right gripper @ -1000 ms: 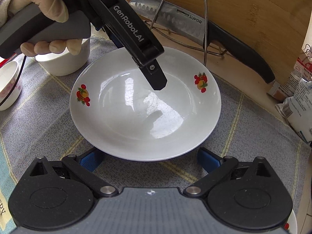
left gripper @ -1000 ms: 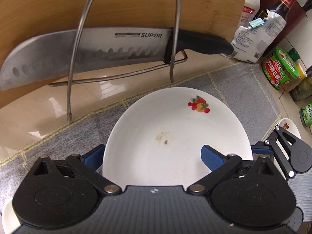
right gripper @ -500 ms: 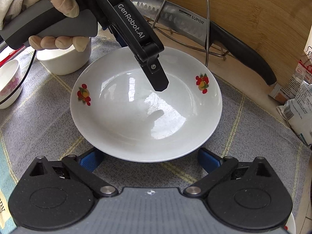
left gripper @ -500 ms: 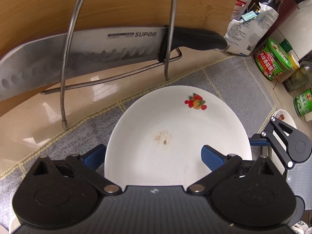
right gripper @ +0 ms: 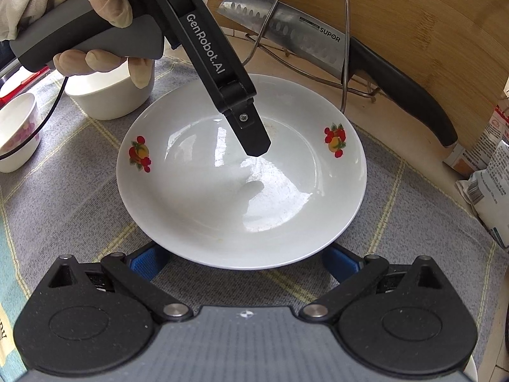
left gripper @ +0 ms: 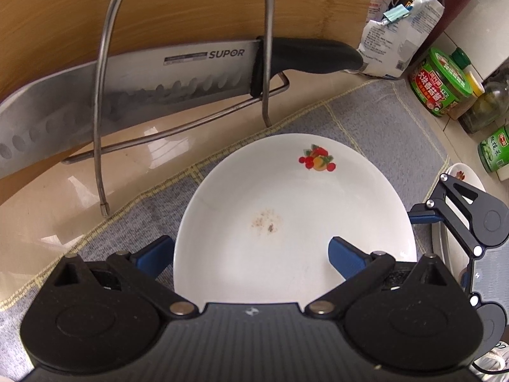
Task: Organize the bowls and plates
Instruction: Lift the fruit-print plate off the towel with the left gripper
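Plate (right gripper: 241, 197) sits flat on the grey mat (right gripper: 397, 222), not gripped. Left claw (left gripper: 251, 254) spread wide, one blue finger over the dish, the other outside the rim. Right claw (right gripper: 245, 259) also wide, at the near rim, holding nothing. Two bowls (right gripper: 111, 95) stand loose just beyond the plate; another plate (left gripper: 461, 175) sits off to the side. Judgement: nothing stacked yet, early stage, most sorting left.

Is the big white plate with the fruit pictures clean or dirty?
Dirty: the plate has a small brownish smear near its middle in the left wrist view.
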A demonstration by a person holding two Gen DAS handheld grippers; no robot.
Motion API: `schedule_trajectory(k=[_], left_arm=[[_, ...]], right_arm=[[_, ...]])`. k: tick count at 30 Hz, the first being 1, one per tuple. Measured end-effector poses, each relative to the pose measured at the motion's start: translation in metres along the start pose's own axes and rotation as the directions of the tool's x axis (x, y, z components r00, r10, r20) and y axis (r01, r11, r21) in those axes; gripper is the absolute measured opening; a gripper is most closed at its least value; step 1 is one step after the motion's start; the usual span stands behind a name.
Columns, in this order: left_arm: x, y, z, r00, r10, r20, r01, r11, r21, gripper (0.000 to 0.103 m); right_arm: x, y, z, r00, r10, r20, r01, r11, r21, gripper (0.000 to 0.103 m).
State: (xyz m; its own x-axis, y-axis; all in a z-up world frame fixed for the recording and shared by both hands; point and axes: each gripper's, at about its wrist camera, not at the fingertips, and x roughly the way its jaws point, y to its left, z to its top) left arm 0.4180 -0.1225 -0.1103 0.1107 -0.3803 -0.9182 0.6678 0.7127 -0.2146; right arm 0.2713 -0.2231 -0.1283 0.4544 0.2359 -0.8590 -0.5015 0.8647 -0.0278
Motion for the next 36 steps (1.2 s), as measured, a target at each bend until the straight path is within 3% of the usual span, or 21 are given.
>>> schedule_trajectory(k=[9,16,22,31,36], left_arm=[[-0.001,0.005,0.004,0.999,-0.033,-0.03,0.034,0.999,0.021,0.102],[0.002,-0.001,0.007,0.997,-0.013,-0.07,0.018,0.997,0.074,0.102],[-0.002,0.003,0.012,0.997,-0.05,-0.066,0.053,0.998,0.041,0.1],[-0.003,0.006,0.013,0.997,0.044,-0.059,-0.043,0.999,0.031,0.101],[-0.005,0.005,0.009,0.998,0.003,-0.07,-0.001,1.0,0.028,0.097]], right_arm=[[0.0,0.001,0.001,1.0,0.005,-0.005,-0.005,1.0,-0.008,0.103],[0.003,-0.002,0.004,1.0,0.007,-0.001,-0.007,1.0,-0.009,0.103],[0.003,-0.003,0.005,1.0,0.006,0.007,-0.006,1.0,-0.009,0.103],[0.004,-0.004,0.004,1.0,0.01,0.011,-0.01,1.0,-0.013,0.103],[0.003,-0.004,0.004,1.0,0.003,0.012,-0.003,1.0,-0.011,0.103]])
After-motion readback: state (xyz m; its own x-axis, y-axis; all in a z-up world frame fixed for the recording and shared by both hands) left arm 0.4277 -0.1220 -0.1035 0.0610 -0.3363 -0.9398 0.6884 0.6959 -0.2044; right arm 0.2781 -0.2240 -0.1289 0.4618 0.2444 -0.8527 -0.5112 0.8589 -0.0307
